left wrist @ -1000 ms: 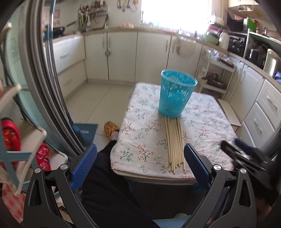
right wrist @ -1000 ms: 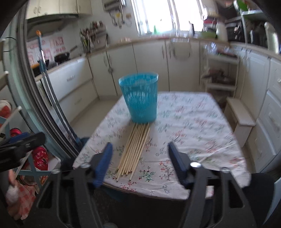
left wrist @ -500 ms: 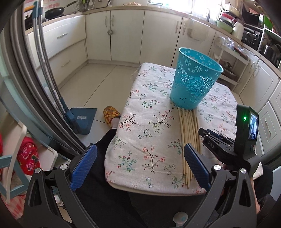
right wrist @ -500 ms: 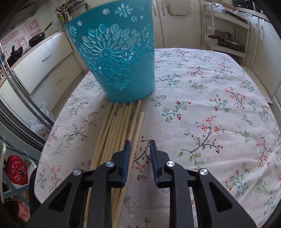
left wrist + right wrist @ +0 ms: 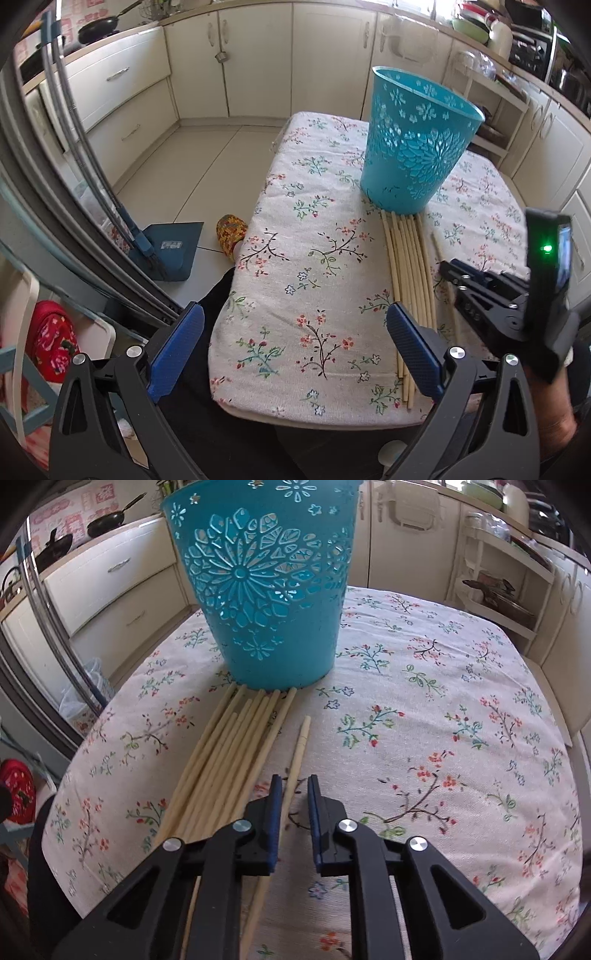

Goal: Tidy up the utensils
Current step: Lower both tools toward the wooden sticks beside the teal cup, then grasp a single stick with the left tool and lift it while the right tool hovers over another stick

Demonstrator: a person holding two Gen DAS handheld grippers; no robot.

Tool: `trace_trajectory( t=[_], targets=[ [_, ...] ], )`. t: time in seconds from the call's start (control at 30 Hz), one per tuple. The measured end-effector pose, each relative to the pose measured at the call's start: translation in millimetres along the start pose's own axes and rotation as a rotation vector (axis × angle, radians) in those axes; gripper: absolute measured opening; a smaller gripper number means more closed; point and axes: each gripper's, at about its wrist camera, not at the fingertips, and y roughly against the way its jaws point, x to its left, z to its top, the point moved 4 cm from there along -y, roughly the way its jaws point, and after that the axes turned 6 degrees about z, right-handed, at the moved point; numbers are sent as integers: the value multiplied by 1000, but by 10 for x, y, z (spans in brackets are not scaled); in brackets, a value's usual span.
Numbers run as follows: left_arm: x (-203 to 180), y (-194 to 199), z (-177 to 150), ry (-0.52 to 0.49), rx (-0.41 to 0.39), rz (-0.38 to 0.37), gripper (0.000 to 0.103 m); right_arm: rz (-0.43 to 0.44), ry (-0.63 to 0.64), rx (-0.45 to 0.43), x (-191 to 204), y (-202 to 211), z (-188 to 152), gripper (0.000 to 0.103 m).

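A turquoise cut-out plastic bin stands upright on the flowered tablecloth. Several pale wooden chopsticks lie in a bundle in front of it, tips against its base. One chopstick lies apart to the right of the bundle. My right gripper straddles this chopstick low over the cloth; its jaws are closing, with a gap still showing on the right side. My left gripper hangs wide open over the table's near edge with nothing between its fingers. The right gripper shows beside the bundle and bin.
A blue dustpan with a broom leans at the left on the floor. A slippered foot and a dark trouser leg lie beside the table. A red bag sits at the far left. White cabinets ring the room.
Both grippers have come down and closer to the table. The right gripper's jaws narrowed from wide to a slim gap around one chopstick, now lying apart from the bundle.
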Motion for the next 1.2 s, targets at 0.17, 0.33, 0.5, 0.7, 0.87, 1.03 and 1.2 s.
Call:
trace_trajectory(
  t=[0.17, 0.33, 0.5, 0.7, 0.87, 1.03, 1.2],
  targets=[
    [-201, -271, 86, -55, 38, -22, 95, 38, -28, -14, -229, 16, -26, 13],
    [-423, -613, 183, -73, 92, -44, 95, 76, -72, -58, -263, 19, -62, 13],
    [-596, -847, 291, -104, 104, -11, 95, 134, -126, -70, -317, 4, -59, 13],
    [-731, -945, 389, -114, 103, -3, 95, 155, -145, -78, -310, -4, -75, 13],
    [-803, -1056, 443, -137, 105, 23, 95, 162, -150, -80, -358, 9, -78, 13],
    [-852, -1123, 488, -142, 100, 30, 95, 158, -145, -80, -396, 14, -82, 13],
    [-837, -1183, 555, -137, 97, 32, 95, 158, -146, -80, -398, 13, -81, 13]
  ],
)
